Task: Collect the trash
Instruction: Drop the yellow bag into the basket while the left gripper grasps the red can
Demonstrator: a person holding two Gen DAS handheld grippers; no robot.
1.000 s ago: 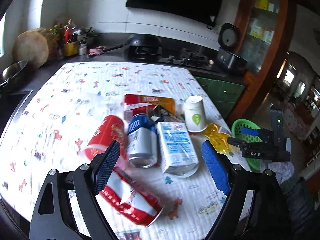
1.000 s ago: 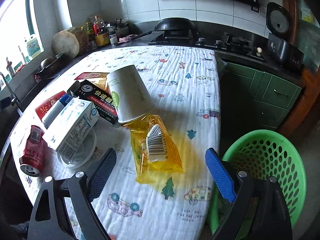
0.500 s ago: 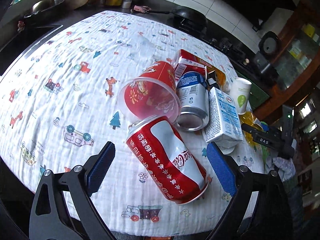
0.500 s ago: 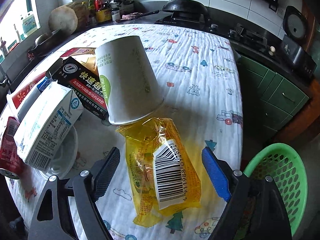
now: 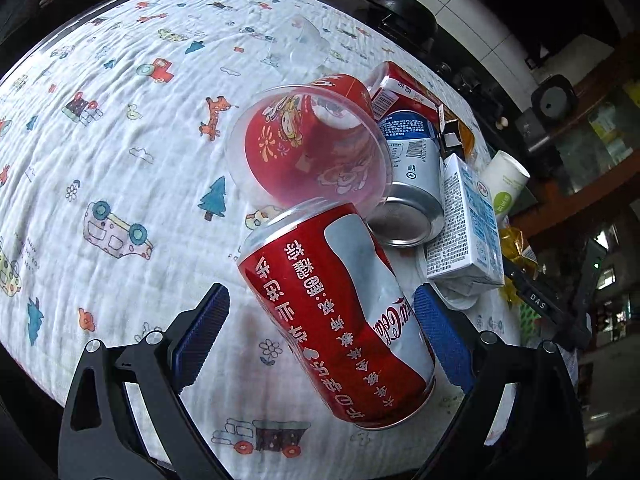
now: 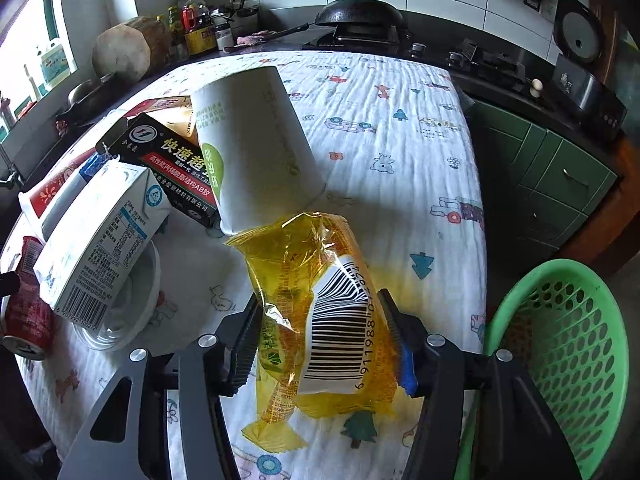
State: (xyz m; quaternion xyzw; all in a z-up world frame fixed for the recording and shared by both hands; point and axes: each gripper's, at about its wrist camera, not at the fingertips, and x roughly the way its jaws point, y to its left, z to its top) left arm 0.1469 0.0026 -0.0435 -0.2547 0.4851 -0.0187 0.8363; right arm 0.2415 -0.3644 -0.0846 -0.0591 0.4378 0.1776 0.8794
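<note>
A dented red cola can (image 5: 340,316) lies on its side on the printed tablecloth (image 5: 120,128). My left gripper (image 5: 320,320) is open and straddles the can, with a gap on each side. Behind the can lie a red plastic cup (image 5: 308,148), a blue and silver can (image 5: 412,180) and a white carton (image 5: 464,216). My right gripper (image 6: 320,340) is shut on a yellow wrapper (image 6: 316,308) with a barcode, both pads pressed against its sides. An upturned white paper cup (image 6: 256,152) stands just behind the wrapper. A green mesh basket (image 6: 560,344) stands below the table's right edge.
A black box (image 6: 172,160), the white carton (image 6: 100,236) on a clear lid (image 6: 120,312) and the red can (image 6: 20,312) lie left of the wrapper. A stove with a wok (image 6: 360,16), bottles (image 6: 192,24) and green cabinets (image 6: 548,184) lie beyond the table.
My left gripper has moved in low until the red cola can lies between its fingers. My right gripper has advanced onto the yellow wrapper and closed on it.
</note>
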